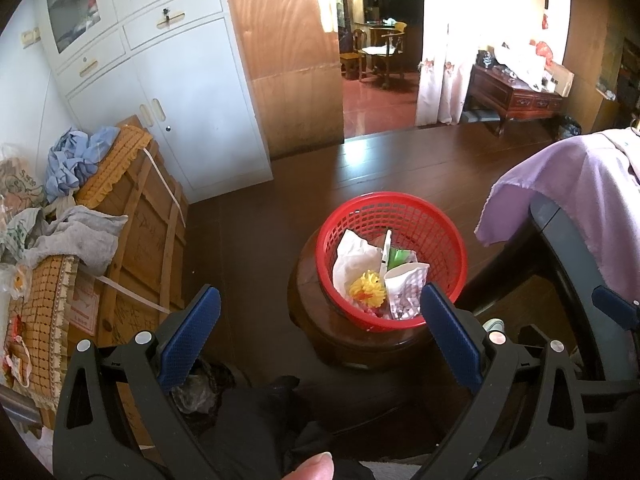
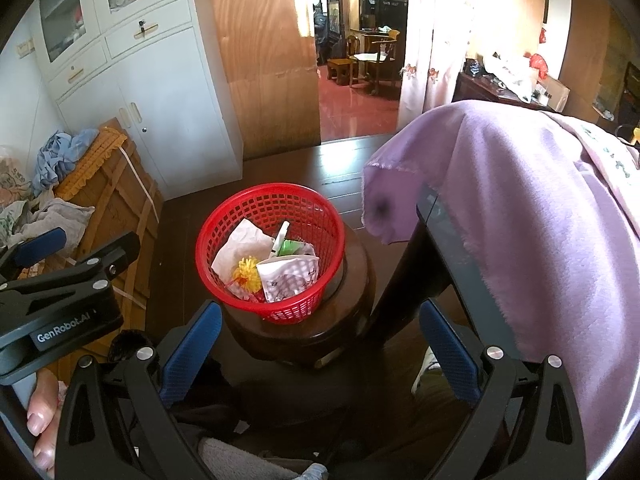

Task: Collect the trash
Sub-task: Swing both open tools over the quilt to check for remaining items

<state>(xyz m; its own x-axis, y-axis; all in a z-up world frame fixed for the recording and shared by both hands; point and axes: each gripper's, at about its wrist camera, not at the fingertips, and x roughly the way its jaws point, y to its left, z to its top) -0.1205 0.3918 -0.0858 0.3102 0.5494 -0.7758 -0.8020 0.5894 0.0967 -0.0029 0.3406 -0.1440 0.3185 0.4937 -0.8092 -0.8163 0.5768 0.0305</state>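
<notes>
Lit by daylight from the doorway (image 1: pixel 380 40) and curtain (image 1: pixel 444 60), both blown out to white in places. Glare streaks on the wood panel (image 2: pixel 260 40) and dark floor (image 1: pixel 360 160). Dim and shadowed low in both views. Strong fisheye bending at the edges, black vignette in corners. Sharp mid-frame; basket (image 2: pixel 320 216) colours saturated.
</notes>
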